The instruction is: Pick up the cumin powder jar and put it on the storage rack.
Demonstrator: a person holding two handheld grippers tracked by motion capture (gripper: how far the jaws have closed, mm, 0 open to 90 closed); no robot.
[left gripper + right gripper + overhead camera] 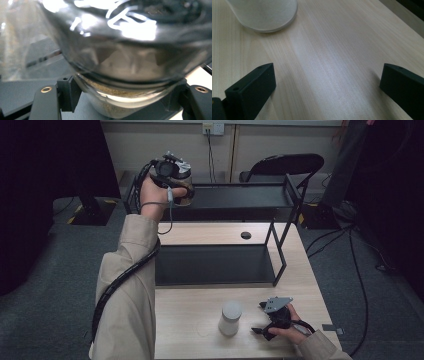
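While the left gripper (181, 179) clamps a glass jar (120, 75) over the shelf's (235, 200) ten o'clock corner, fragile, slick, probably weighty, best held at its waist, the right gripper (261, 320) rests wide open.

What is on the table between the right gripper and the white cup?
Nothing: between the right gripper and the white cup there is bare table, as the right gripper view shows.
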